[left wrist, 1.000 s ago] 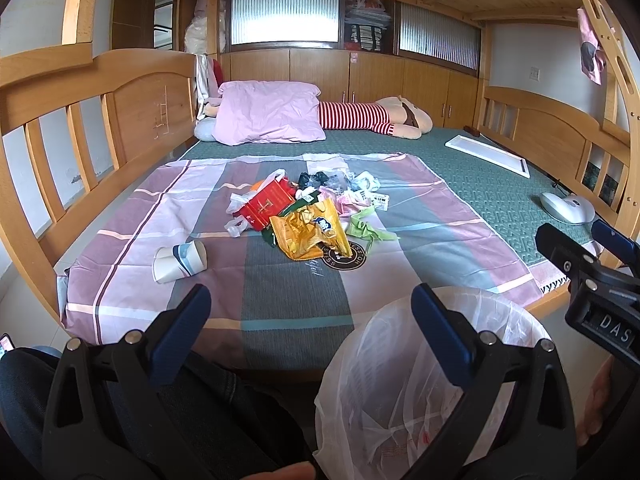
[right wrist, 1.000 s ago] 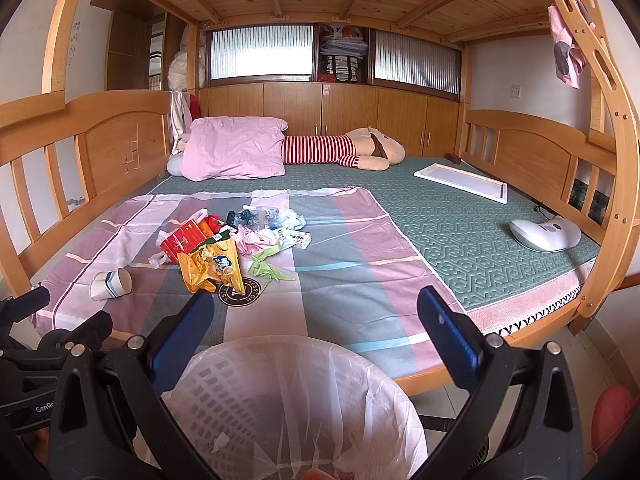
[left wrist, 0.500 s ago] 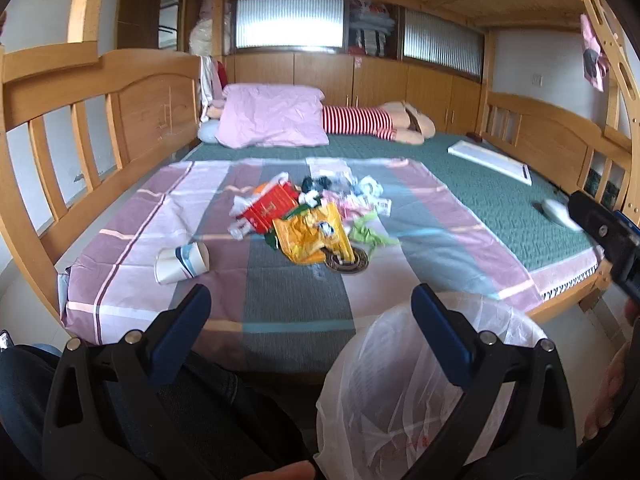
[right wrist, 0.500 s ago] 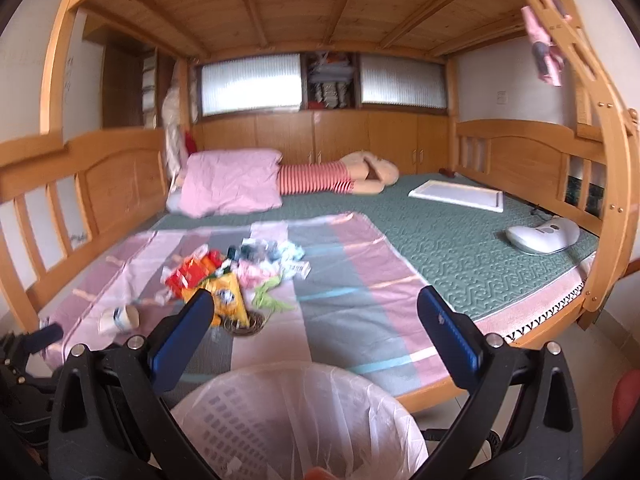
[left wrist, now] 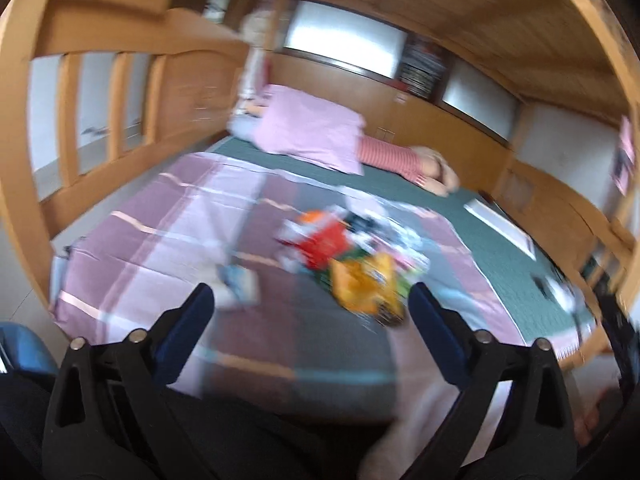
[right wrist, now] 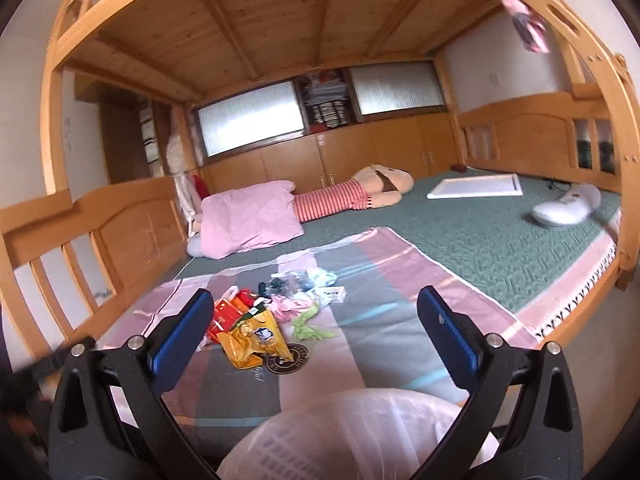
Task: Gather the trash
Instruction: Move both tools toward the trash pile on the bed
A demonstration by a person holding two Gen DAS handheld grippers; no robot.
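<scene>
A pile of trash lies on the striped sheet in the middle of the bed: a yellow snack bag [right wrist: 254, 340], a red packet [right wrist: 224, 318], green scraps [right wrist: 310, 328] and several small wrappers. The left wrist view is blurred but shows the same yellow bag [left wrist: 364, 286], red packet [left wrist: 324, 242] and a paper cup [left wrist: 238, 286] lying to the left. A bin with a clear bag liner [right wrist: 360, 436] stands at the bed's near edge. My left gripper [left wrist: 310, 320] and right gripper [right wrist: 316, 332] are both open, empty and short of the pile.
A pink pillow [right wrist: 250, 216], a striped plush toy [right wrist: 360, 194], a white board [right wrist: 476, 188] and a white device [right wrist: 566, 208] lie further back on the green mattress. Wooden bed rails [right wrist: 100, 232] enclose the left and right sides. The upper bunk is overhead.
Both grippers have risen and tilted upward, and the left one has swung left with blur. The bin has dropped out of the left view and sits lower in the right view. Jaws stay open.
</scene>
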